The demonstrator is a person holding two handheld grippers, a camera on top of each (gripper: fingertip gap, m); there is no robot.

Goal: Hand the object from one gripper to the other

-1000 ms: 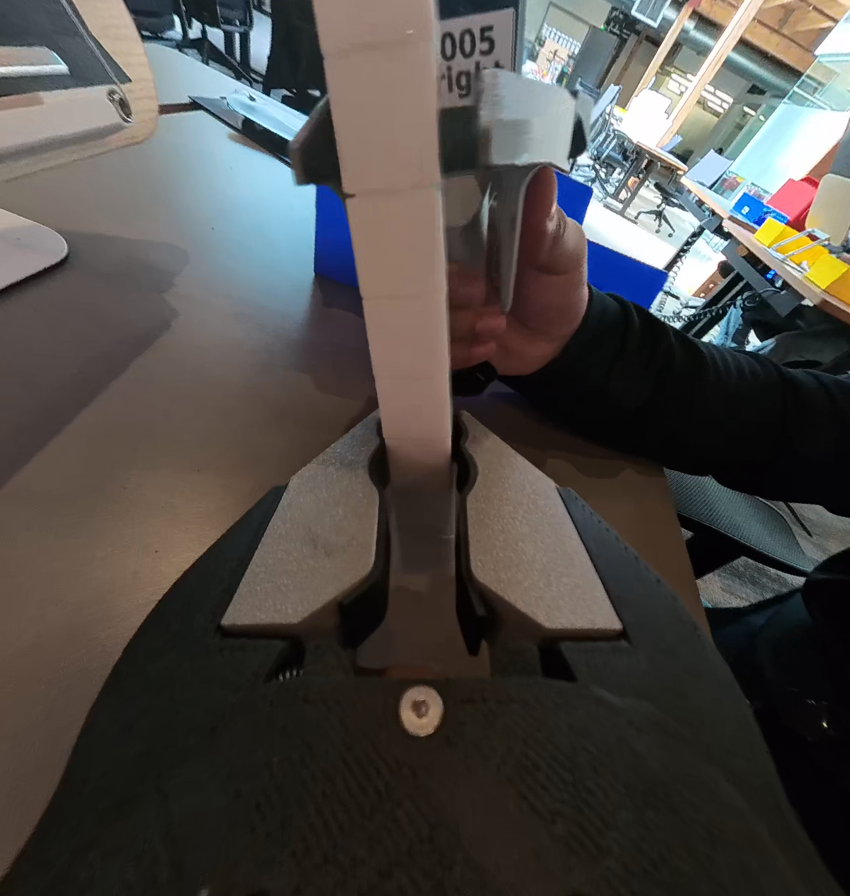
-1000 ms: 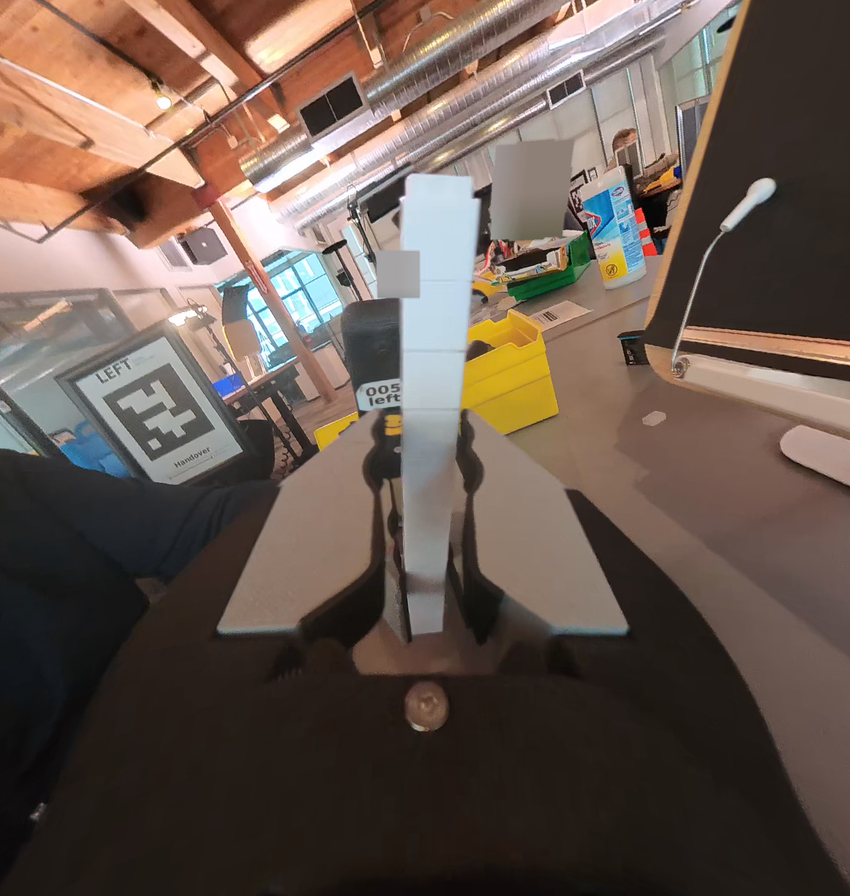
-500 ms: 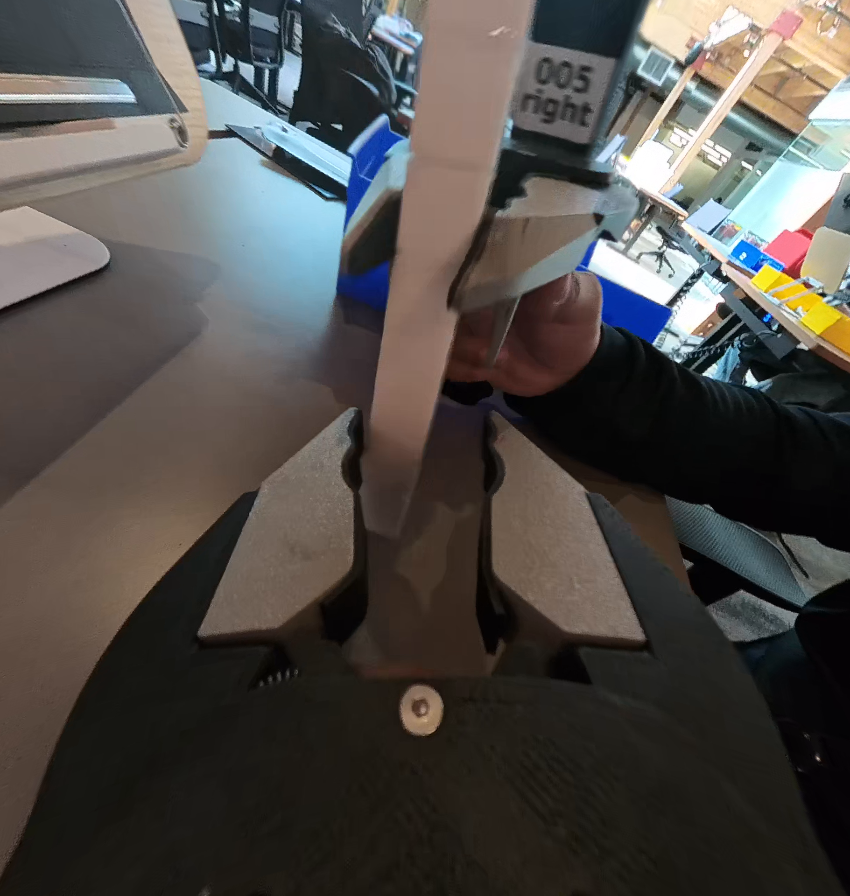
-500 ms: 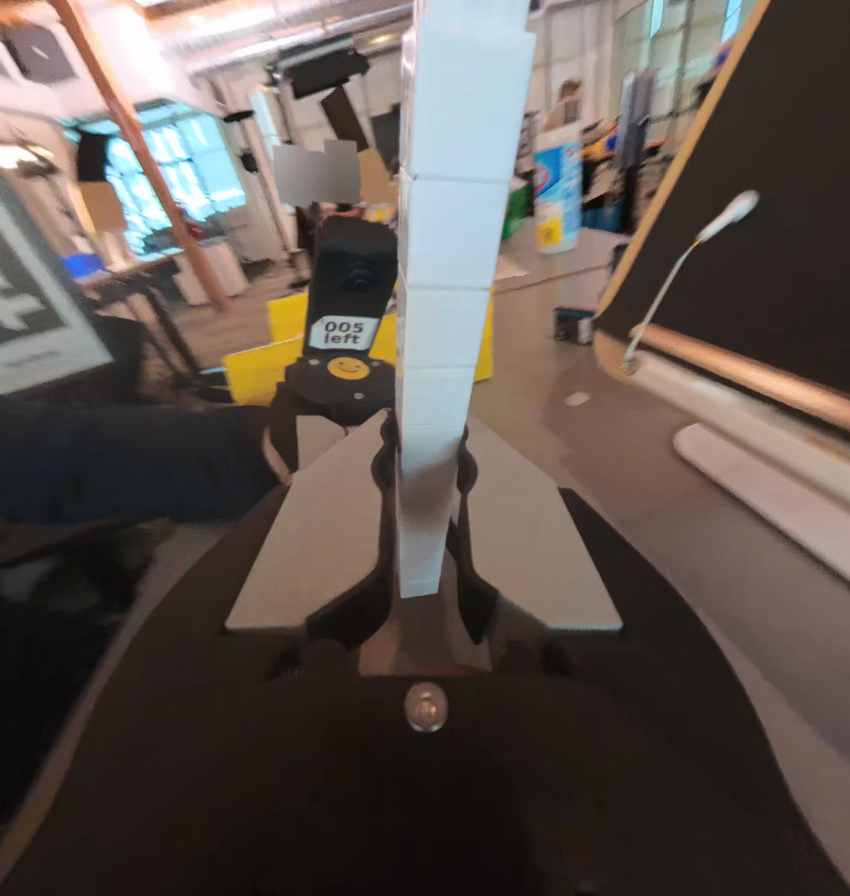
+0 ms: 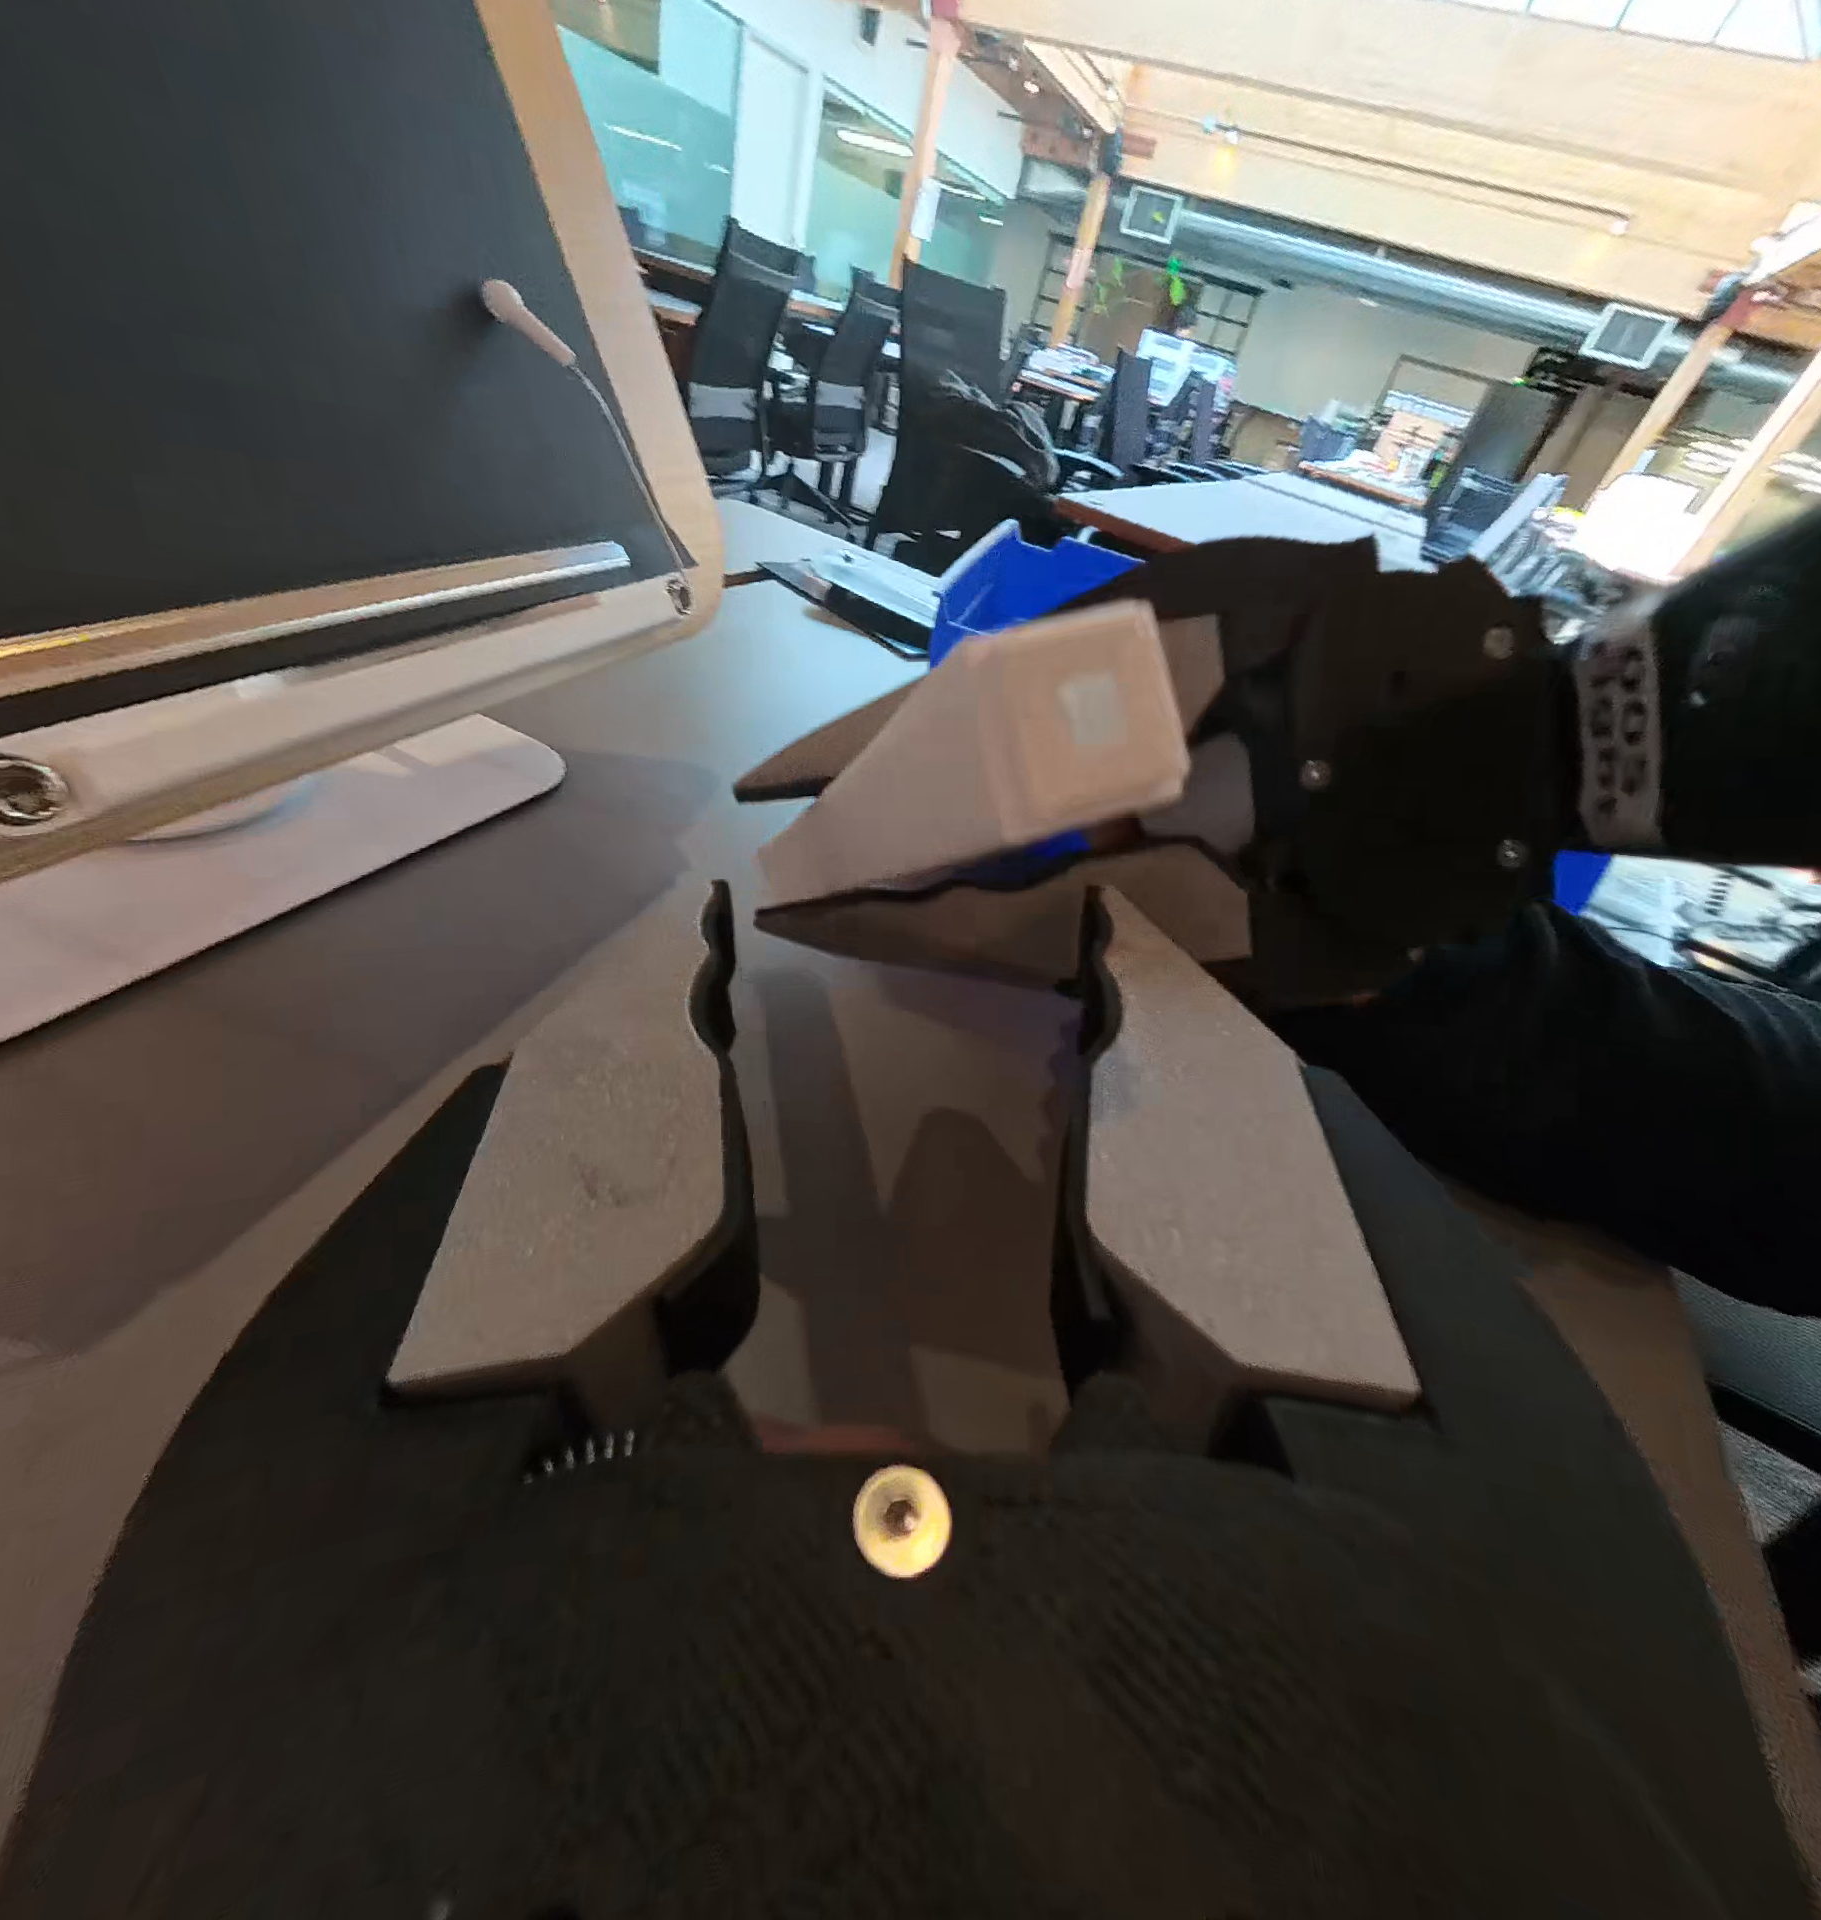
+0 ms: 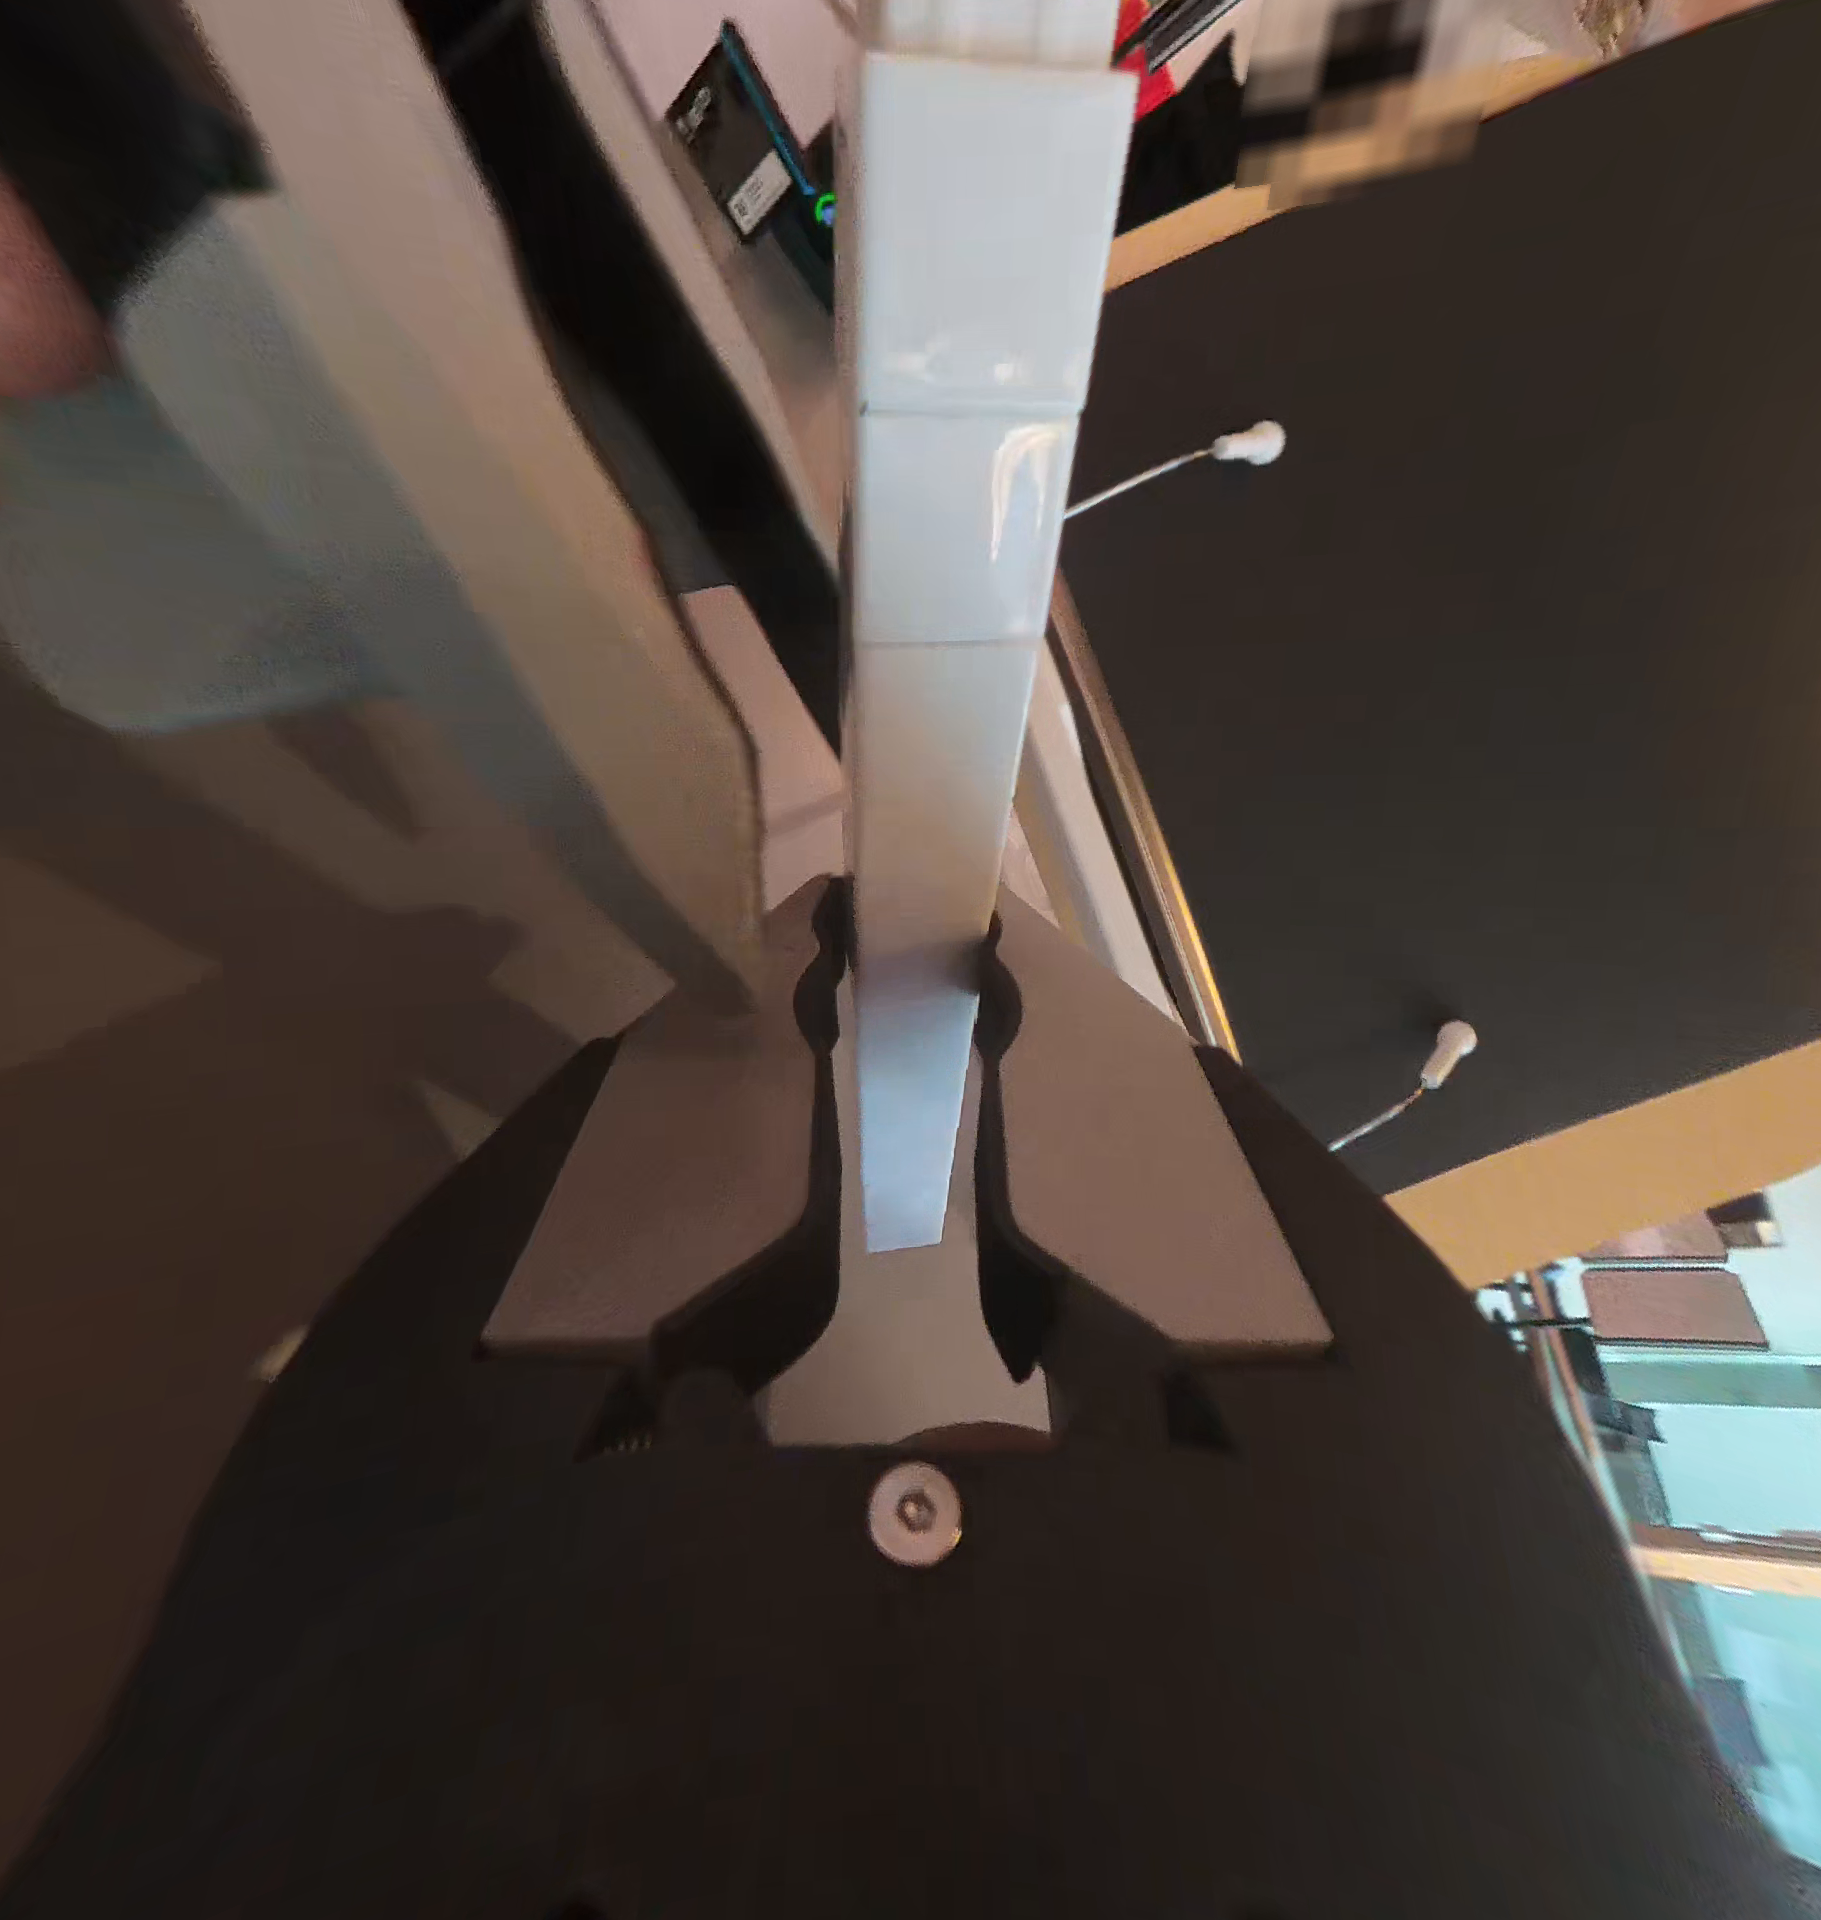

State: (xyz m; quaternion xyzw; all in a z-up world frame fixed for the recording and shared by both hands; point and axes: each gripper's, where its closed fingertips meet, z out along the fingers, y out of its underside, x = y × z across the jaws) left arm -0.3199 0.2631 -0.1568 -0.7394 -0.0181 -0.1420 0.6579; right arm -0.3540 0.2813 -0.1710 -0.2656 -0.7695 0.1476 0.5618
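Observation:
The object is a white bar of stacked blocks (image 6: 947, 623). My right gripper (image 6: 911, 935) is shut on its lower end, and the bar rises out of the top of the right wrist view. In the left wrist view my left gripper (image 5: 904, 914) is open and empty, just above the dark table (image 5: 366, 987). The right gripper (image 5: 755, 842) is rolled on its side just beyond the left fingertips. The bar's square end (image 5: 1082, 717) points toward the camera. The two grippers are close, but the left one does not touch the bar.
A large monitor (image 5: 210, 312) on a pale stand base (image 5: 262, 831) stands at the left; its dark screen (image 6: 1457, 520) fills the right wrist view's right side. A blue bin (image 5: 1010, 582) sits behind the right gripper. A black sleeve (image 5: 1612, 1091) reaches in from the right. Less than 4 cm separates the two grippers' tips.
My left gripper has opened and let go of the bar. My right gripper has pulled it away, rolled onto its side and turned toward the monitor.

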